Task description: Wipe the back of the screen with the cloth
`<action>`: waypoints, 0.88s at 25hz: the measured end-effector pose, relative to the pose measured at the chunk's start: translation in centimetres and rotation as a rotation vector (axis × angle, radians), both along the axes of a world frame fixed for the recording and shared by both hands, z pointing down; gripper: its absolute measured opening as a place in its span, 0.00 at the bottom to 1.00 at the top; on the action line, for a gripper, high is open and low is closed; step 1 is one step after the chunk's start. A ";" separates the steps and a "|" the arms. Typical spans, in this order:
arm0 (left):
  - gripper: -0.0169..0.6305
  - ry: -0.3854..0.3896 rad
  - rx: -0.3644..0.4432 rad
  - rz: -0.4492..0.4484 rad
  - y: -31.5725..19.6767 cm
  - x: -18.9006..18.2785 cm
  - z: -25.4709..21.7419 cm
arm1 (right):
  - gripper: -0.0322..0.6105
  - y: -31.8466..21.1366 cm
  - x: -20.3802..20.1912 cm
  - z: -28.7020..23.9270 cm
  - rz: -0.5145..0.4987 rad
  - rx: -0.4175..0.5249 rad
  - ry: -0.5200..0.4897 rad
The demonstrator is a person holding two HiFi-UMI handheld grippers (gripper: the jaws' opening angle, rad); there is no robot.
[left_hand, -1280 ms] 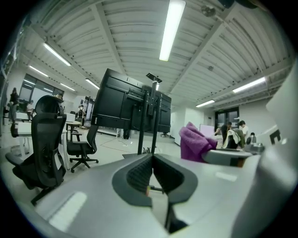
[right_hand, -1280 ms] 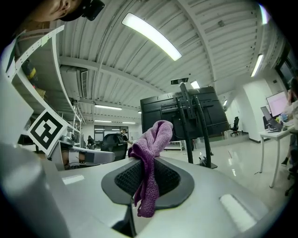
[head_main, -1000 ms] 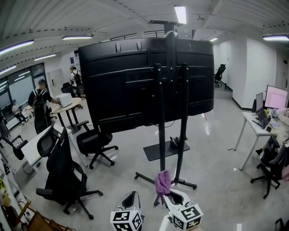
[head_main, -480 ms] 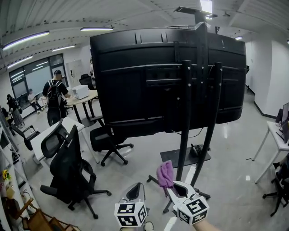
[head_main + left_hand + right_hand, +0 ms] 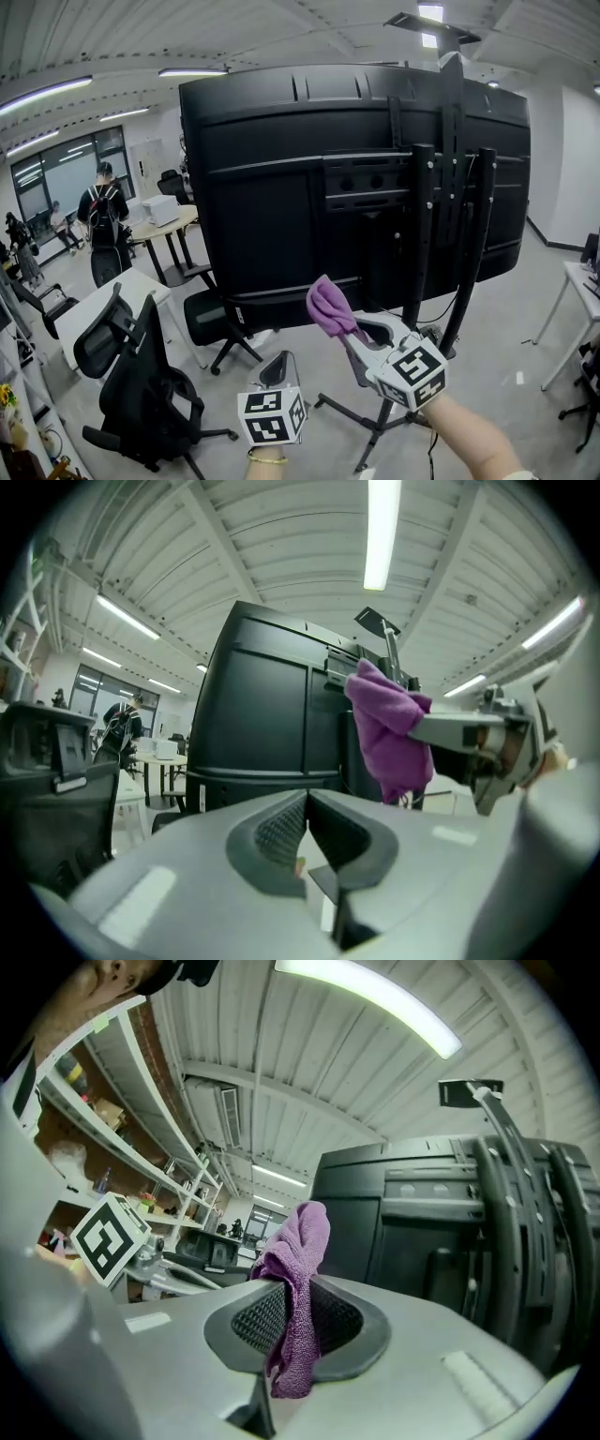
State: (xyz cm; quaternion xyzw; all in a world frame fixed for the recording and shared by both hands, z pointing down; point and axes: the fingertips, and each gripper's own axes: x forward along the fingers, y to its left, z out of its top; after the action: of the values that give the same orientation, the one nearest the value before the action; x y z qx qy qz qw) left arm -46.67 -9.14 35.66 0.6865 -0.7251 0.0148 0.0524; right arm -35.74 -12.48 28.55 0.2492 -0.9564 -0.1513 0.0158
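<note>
Crossing screen point(image 5: 281, 187): stand poles point(image 5: 419, 234); chairs point(image 5: 136, 389) nearby.

All views toward the screen point(image 5: 281, 187)

Fuzzy purple cloth point(image 5: 330, 307), matt black plastic screen point(image 5: 281, 178)

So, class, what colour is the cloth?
The cloth is purple, clearest in the right gripper view.
</note>
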 end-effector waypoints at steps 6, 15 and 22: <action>0.04 -0.034 0.049 0.014 -6.9 -5.6 -6.7 | 0.13 -6.1 -7.9 -14.0 0.033 0.322 0.118; 0.04 -0.113 0.127 0.020 -14.0 -10.8 -14.6 | 0.13 -12.5 -16.6 -32.3 0.333 0.862 0.188; 0.04 -0.121 0.147 -0.003 -16.4 -13.5 -15.5 | 0.13 -16.6 -19.8 -37.9 0.518 0.949 0.172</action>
State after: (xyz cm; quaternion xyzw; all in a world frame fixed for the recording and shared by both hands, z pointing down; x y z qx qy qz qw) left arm -60.15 -25.54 20.13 0.6851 -0.7272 0.0029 -0.0416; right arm -55.50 -29.09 -9.34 0.4430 -0.6858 -0.5772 0.0164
